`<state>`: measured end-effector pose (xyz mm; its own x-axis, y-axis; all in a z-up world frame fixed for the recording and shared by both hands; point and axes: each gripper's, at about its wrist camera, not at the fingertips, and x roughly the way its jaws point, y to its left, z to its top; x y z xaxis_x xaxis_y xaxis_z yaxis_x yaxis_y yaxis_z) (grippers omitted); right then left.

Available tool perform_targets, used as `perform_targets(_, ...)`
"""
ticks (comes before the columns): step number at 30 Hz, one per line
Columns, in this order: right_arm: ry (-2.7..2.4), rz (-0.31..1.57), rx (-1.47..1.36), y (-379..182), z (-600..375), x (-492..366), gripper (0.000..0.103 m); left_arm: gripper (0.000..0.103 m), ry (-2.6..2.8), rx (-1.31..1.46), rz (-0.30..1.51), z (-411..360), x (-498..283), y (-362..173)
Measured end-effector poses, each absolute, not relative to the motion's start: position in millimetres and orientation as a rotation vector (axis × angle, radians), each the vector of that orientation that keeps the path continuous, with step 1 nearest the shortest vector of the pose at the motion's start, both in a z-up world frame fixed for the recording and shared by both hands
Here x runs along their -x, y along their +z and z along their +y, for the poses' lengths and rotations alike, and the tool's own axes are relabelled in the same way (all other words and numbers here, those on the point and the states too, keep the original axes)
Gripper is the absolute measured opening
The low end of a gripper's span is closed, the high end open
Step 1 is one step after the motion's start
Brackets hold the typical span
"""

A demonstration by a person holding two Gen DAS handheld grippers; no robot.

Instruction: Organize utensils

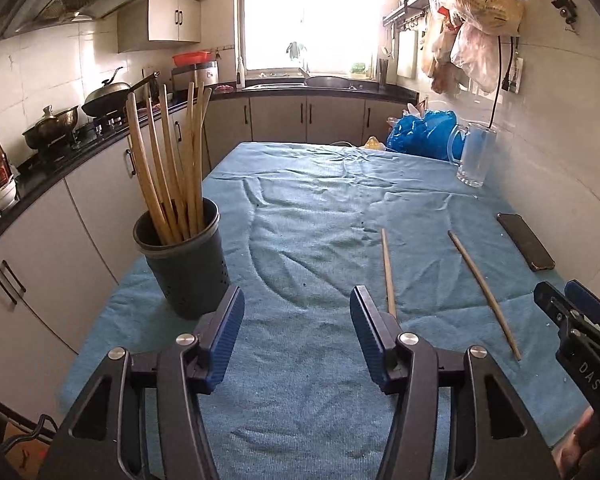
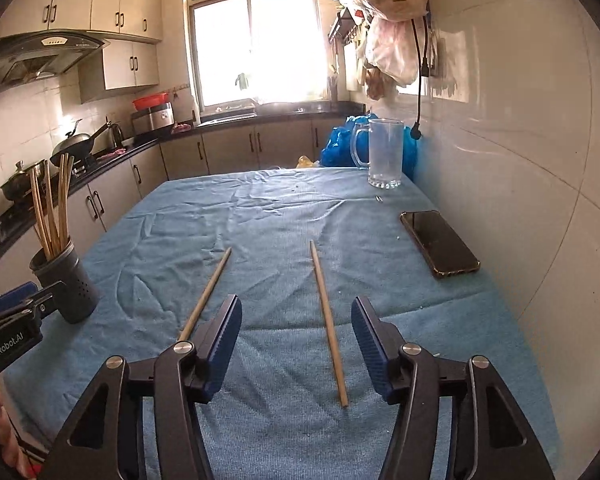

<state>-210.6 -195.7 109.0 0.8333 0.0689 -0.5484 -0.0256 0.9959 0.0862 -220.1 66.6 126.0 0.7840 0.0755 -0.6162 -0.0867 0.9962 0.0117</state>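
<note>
Two grippers, near edge: left gripper (image 1: pixel 297 320) with jaws spread wide, nothing between them, above the blue cloth (image 1: pixel 308 208) covering the table; right gripper (image 2: pixel 296 322) likewise wide apart and holding nothing.

Two loose chopsticks, flat on the cloth, well apart from each other.
- Right chopstick (image 2: pixel 327 322): long axis runs near to far, far end leaning slightly left; its near part lies between the right gripper's spread jaws in the right wrist view.
- Left chopstick (image 2: pixel 206 294): long axis near to far, far end angled right; near end just beside the right gripper's left finger (image 2: pixel 220 340).

One dark perforated utensil holder (image 1: pixel 184 264), upright at the left side of the table, just beside the left gripper's left finger (image 1: pixel 224 332). Holds a bundle of chopsticks (image 1: pixel 172 160) standing on end, tops fanned outward.

One dark phone (image 2: pixel 440 243), flat at the right edge beside the wall, beyond the loose chopsticks.

One clear glass mug (image 2: pixel 384 152), upright, far right corner; blue plastic bag (image 1: pixel 420 132) behind it.
</note>
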Motion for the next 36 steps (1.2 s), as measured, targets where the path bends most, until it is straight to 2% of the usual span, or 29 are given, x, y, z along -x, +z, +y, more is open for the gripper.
perform_targets(36, 0.052, 0.594, -0.061, 102.5, -195.3, 216.0, 0.072, 0.054, 0.054, 0.051, 0.749, 66.0, 211.2, 109.0)
